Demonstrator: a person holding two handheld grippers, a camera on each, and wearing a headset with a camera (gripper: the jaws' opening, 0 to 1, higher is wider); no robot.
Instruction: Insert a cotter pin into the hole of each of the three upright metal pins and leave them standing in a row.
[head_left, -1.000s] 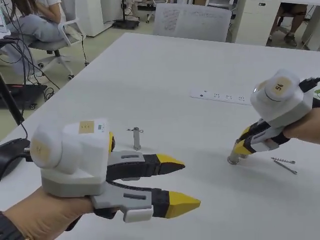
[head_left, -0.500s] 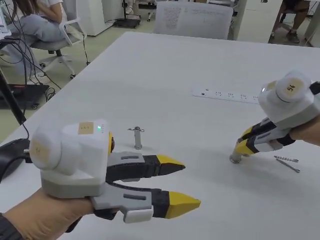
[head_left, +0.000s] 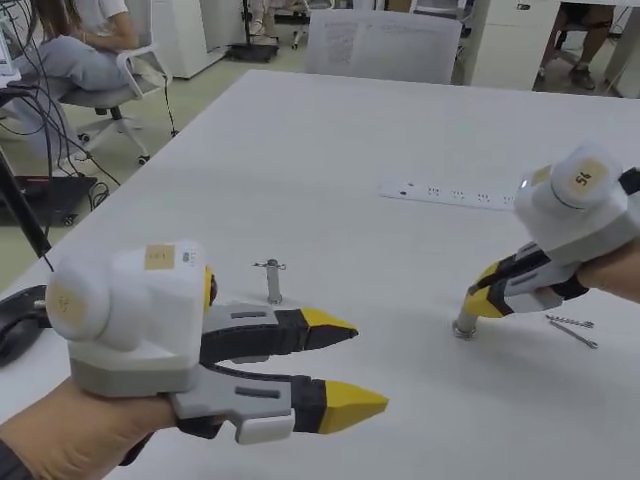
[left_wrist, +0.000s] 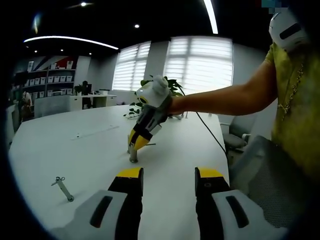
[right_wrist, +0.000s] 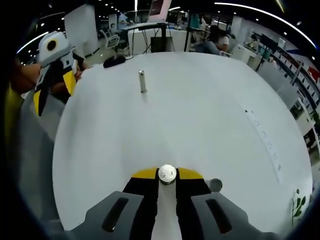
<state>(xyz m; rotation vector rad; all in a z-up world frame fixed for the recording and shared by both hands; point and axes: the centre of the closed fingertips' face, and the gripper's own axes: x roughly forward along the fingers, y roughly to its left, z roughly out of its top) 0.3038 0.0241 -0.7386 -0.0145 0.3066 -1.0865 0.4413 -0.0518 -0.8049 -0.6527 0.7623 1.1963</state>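
A metal pin (head_left: 272, 281) stands upright on the white table (head_left: 330, 170) with a cotter pin through its top; it also shows as the pin (left_wrist: 62, 185) and the pin (right_wrist: 142, 81). My right gripper (head_left: 480, 301) is shut on a second metal pin (head_left: 465, 327), whose base rests on the table; its round head (right_wrist: 167, 173) sits between the closed jaws. Two loose cotter pins (head_left: 570, 327) lie just right of it. My left gripper (head_left: 355, 365) hovers open at the front left, nothing between its fingers, pointing toward the right gripper (left_wrist: 142, 132).
A white power strip (head_left: 440, 192) lies across the table behind the right gripper. A person sits on an office chair (head_left: 100, 90) off the table's far left corner. A grey chair back (head_left: 385, 45) stands at the far edge.
The left gripper has drifted slightly left and nearer to me, still open. The right gripper keeps its hold on the pin in about the same spot.
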